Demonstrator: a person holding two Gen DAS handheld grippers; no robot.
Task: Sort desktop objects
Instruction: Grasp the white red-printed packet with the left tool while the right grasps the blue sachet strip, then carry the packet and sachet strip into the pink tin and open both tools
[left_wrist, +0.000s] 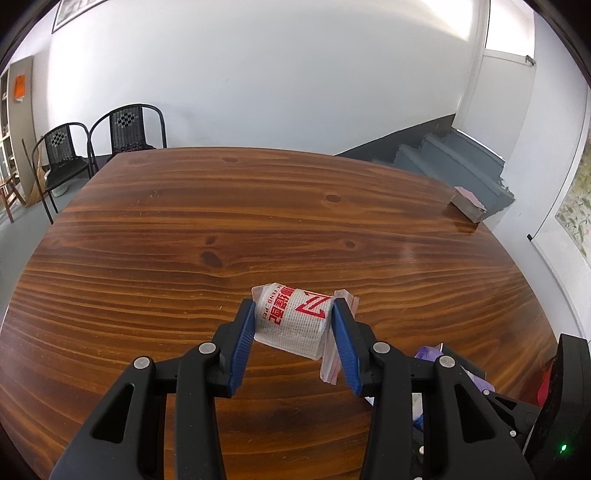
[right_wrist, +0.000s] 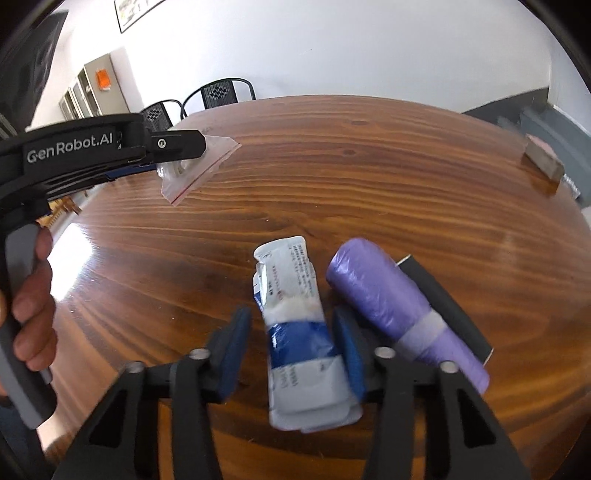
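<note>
My left gripper (left_wrist: 294, 305) is shut on a clear zip bag (left_wrist: 295, 321) that holds a white mesh roll with red lettering, lifted a little over the wooden table (left_wrist: 184, 229). The right wrist view shows that gripper (right_wrist: 192, 147) at upper left with the bag (right_wrist: 195, 166) hanging from it. My right gripper (right_wrist: 291, 321) stands over a white and blue packet (right_wrist: 295, 332) lying on the table. The packet is between the jaws: the right pad is against it, and the left pad stands apart from it.
A purple roll of bags (right_wrist: 391, 299) lies just right of the packet, on a flat black object (right_wrist: 447, 299). A small brick-like block (left_wrist: 469, 203) sits at the table's far right edge. Two black chairs (left_wrist: 125, 129) stand beyond the far left corner. A hand (right_wrist: 33, 306) grips the left handle.
</note>
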